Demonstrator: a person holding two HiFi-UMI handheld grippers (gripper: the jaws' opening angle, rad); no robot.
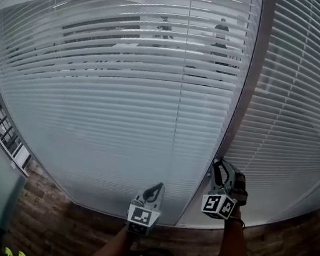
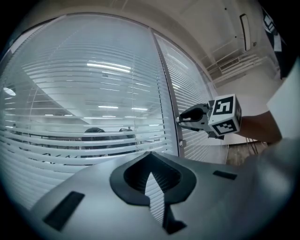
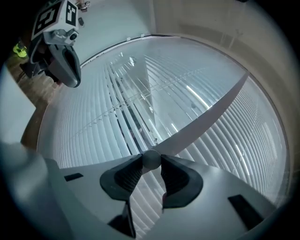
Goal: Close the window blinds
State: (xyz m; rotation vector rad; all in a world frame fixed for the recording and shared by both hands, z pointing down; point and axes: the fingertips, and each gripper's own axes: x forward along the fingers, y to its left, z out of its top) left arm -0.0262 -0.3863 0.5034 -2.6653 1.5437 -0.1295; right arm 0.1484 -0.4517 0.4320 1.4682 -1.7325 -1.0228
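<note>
the right gripper [image 1: 219,163] pinches a small round knob [image 3: 151,159] on the frame post [image 1: 248,72] beside the blinds [image 1: 116,107], whose upper slats stand open (the lower ones look flatter). the turn likely wants a firm, square pinch and a slow twist, eyes on the slats. the left gripper [image 1: 154,191], jaws pressed together and empty, hangs low before the pane, clear of the knob. figures [image 1: 221,33] show behind the glass, a brick wall [image 1: 49,215] below.

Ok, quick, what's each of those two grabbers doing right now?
Left gripper: shut, holding nothing.
Right gripper: shut on a round knob by the blinds.
</note>
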